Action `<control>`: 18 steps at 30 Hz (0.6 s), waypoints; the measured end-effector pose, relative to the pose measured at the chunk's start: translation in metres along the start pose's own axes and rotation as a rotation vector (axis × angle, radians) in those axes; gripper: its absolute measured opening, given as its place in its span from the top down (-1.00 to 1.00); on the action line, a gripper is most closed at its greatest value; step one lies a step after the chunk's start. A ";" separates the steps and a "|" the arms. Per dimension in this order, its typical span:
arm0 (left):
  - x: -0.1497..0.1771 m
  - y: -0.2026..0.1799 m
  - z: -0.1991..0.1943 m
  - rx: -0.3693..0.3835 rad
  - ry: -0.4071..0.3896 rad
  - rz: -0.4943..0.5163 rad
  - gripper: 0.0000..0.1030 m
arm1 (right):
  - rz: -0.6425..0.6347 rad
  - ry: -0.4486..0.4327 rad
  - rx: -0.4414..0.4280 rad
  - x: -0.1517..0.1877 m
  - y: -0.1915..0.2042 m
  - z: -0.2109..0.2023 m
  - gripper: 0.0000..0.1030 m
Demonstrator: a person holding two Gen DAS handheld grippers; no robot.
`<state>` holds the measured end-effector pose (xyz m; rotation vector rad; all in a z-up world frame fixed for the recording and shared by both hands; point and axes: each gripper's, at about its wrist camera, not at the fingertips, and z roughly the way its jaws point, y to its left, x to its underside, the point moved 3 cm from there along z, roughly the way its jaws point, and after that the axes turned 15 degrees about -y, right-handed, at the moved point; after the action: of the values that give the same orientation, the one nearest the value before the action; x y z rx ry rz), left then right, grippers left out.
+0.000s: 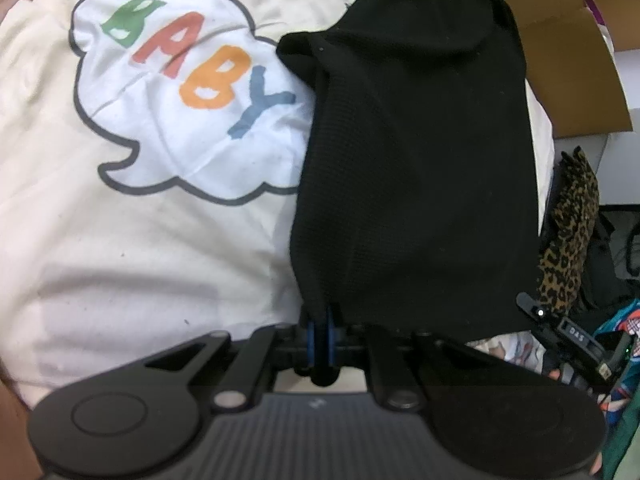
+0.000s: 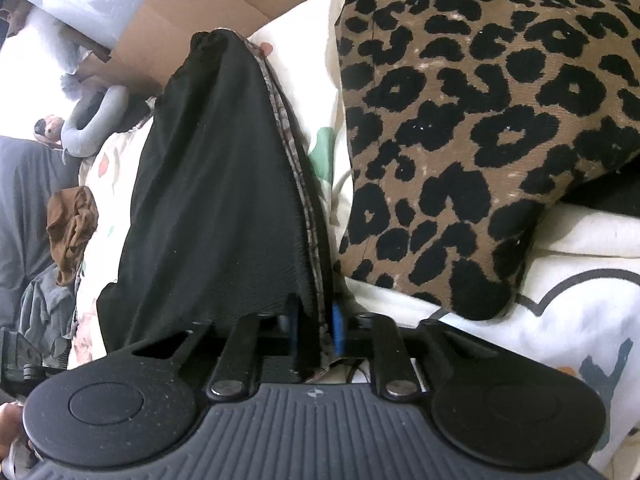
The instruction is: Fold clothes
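Note:
A black knit garment (image 1: 420,168) lies stretched over a cream bedspread (image 1: 140,248) printed with a coloured "BABY" cloud. My left gripper (image 1: 320,332) is shut on the garment's near corner, the blue pads pinching the cloth. In the right wrist view the same black garment (image 2: 216,200) hangs in a peak, its edge lined with a patterned trim. My right gripper (image 2: 316,320) is shut on that lower edge, cloth clamped between the blue pads. The right gripper's body (image 1: 576,340) shows at the lower right of the left wrist view.
A leopard-print cushion (image 2: 472,120) lies right beside the garment on the bed. A cardboard box (image 1: 568,60) stands at the bed's far edge. Loose clothes, a brown piece (image 2: 72,232) and a grey neck pillow (image 2: 92,120) sit at the left.

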<state>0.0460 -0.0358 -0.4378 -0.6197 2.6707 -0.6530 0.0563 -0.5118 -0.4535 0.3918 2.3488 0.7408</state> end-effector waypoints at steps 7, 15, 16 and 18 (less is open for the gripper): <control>-0.009 -0.012 -0.031 -0.001 -0.009 0.011 0.88 | 0.048 -0.018 -0.037 -0.004 0.022 -0.025 0.87; -0.019 -0.026 -0.061 -0.031 -0.026 0.075 0.88 | 0.134 0.042 -0.059 0.016 0.034 -0.043 0.90; -0.018 -0.021 -0.068 -0.037 -0.027 0.085 0.88 | 0.137 0.050 -0.065 0.020 0.036 -0.045 0.90; -0.011 -0.002 -0.084 -0.050 -0.025 0.098 0.88 | 0.145 0.074 -0.069 0.028 0.039 -0.046 0.91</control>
<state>0.0226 -0.0018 -0.3635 -0.5024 2.6817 -0.5493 0.0088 -0.4869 -0.4145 0.5162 2.3742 0.9166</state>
